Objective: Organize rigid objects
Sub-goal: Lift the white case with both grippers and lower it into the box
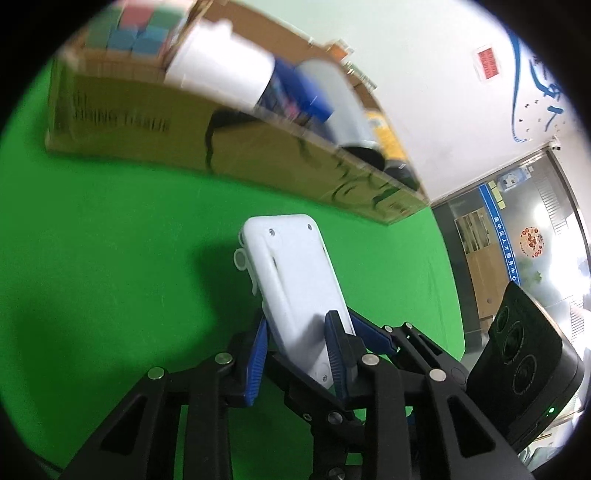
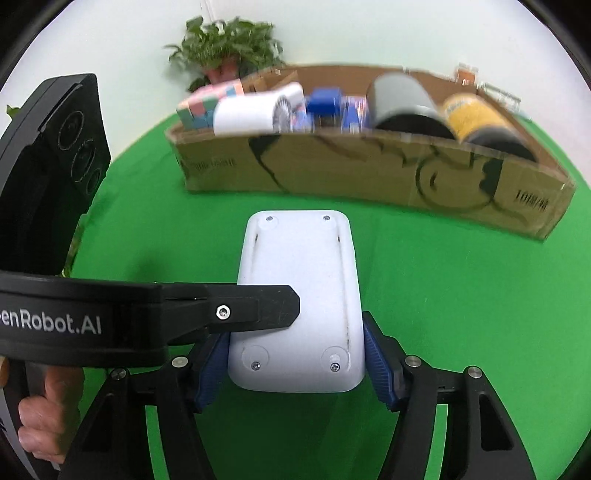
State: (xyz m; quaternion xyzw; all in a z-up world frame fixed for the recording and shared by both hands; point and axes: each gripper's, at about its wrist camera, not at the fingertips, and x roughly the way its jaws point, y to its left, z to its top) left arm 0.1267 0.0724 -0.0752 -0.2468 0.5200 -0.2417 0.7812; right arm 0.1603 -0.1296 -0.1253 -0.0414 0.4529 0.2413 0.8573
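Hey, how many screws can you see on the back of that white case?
4 on the white case in the right wrist view: two near the far corners, two near the close corners. The left claw covers part of the back, possibly hiding more.

A leafy potted plant (image 2: 225, 44) stands behind the green cloth (image 2: 461, 295) (against a pale wall (image 2: 369, 29)).

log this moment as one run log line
left tongs: shut on white device | right tongs: straddling it | cardboard box: behind, filled

Motion blur smears the cardboard box (image 1: 155, 122) contents and printed lettering, while the left fingers (image 2: 255, 308) hide part of the white casing (image 2: 303, 280).
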